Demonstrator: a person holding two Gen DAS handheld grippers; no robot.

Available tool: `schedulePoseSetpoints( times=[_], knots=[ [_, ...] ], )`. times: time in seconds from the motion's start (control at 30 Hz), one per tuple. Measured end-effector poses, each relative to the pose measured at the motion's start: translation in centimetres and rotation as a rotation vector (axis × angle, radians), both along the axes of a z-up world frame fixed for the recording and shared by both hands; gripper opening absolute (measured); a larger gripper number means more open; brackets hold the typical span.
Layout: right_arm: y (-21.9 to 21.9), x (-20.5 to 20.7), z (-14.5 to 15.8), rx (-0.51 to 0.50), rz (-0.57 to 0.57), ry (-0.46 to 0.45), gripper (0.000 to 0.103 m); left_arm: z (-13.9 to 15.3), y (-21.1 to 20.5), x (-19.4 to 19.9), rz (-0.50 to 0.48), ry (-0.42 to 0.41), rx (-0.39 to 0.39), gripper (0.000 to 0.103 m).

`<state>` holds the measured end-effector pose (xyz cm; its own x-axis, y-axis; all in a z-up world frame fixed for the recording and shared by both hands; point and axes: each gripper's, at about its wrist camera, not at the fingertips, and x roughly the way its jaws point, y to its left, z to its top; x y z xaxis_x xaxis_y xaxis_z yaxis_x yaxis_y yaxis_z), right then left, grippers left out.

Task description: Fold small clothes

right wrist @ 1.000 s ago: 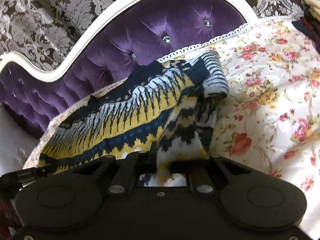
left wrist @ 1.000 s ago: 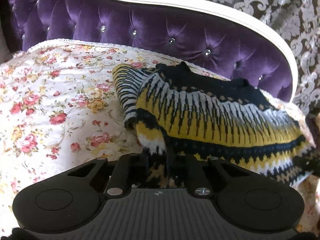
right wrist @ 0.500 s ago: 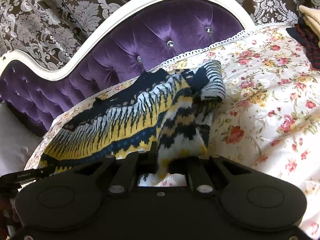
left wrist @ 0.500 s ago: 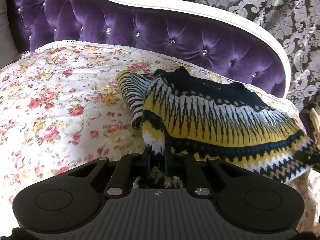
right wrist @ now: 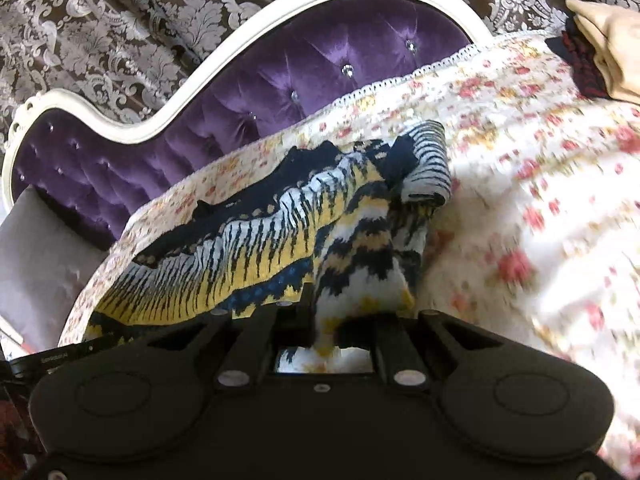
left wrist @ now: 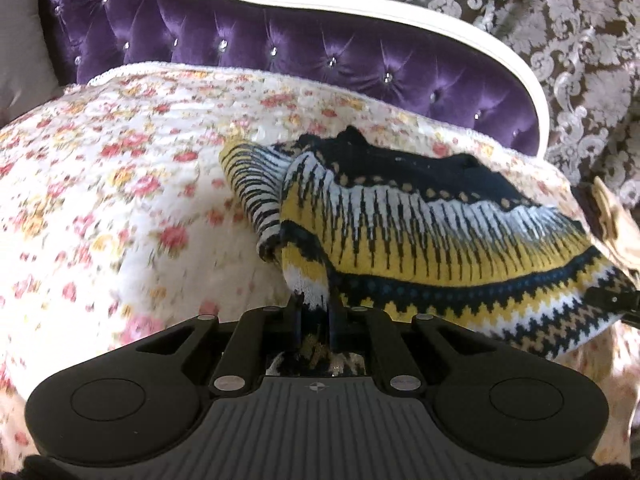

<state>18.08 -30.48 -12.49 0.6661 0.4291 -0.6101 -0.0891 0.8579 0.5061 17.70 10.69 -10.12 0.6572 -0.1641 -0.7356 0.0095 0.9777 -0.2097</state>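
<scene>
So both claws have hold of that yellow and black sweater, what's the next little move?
Probably carry both pinched ends toward the headboard, folding the sweater over itself: left gripper and right gripper each clamp a hem corner, lifted off the floral bedspread.

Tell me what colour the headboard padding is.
Purple tufted velvet headboard with a white frame, clearest in the right wrist view.

You have a bed (left wrist: 120, 208) under a white quilt printed with red and yellow roses, backed by a purple tufted headboard (left wrist: 320, 52). On the quilt lies a yellow, black and white patterned knit sweater (left wrist: 440, 240), with folded tan and dark red clothes (right wrist: 600, 60) well apart from it.
</scene>
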Motion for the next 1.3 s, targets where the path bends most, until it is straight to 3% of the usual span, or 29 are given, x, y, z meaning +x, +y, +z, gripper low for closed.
schedulePoseSetpoints(
  times=[0.17,0.3,0.43,0.57,0.73,0.87,0.9,1.07,1.1,1.13,1.17,1.3],
  knots=[
    [-0.2,-1.1,-0.9,-0.018,-0.002,0.036,0.016,-1.4,0.5,-0.6,0.018,0.040,0.008,0.012],
    [-0.4,-1.0,-2.2,-0.049,-0.007,0.077,0.016,-1.8,1.7,-1.2,0.042,0.057,0.008,0.027],
    [-0.8,-1.1,-2.5,-0.033,-0.013,0.076,0.013,-1.8,2.0,-1.3,0.045,0.062,0.006,0.028],
    [-0.8,-1.3,-2.5,-0.035,-0.008,0.069,0.013,-1.9,0.8,-1.3,0.027,0.053,0.084,0.031],
    [-0.9,-1.4,-2.6,-0.037,-0.005,0.066,0.013,-1.9,1.0,-0.9,0.041,0.061,0.075,0.036],
    [-0.4,-1.3,-2.3,-0.069,0.001,0.064,0.017,-1.9,1.3,-0.9,0.049,0.060,0.078,0.051],
    [-0.3,-1.4,-2.2,-0.081,0.002,0.061,0.020,-1.9,1.5,-0.9,0.055,0.060,0.079,0.057],
    [-0.4,-1.4,-1.7,-0.090,-0.001,0.049,0.049,-1.3,2.9,-1.4,0.074,0.057,0.017,0.064],
    [-0.5,-1.4,-1.6,-0.088,0.002,0.044,0.062,-1.1,3.0,-1.5,0.078,0.046,0.019,0.065],
    [-0.5,-1.3,-1.4,-0.101,-0.002,0.041,0.091,-0.7,3.1,-1.6,0.079,0.033,0.022,0.065],
    [-0.5,-1.3,-1.1,-0.127,-0.011,0.035,0.102,-0.4,3.1,-1.6,0.079,0.022,0.023,0.066],
    [-1.5,-1.2,0.0,-0.152,-0.037,-0.010,0.103,1.5,4.0,-1.1,0.102,-0.031,-0.005,0.072]
  ],
)
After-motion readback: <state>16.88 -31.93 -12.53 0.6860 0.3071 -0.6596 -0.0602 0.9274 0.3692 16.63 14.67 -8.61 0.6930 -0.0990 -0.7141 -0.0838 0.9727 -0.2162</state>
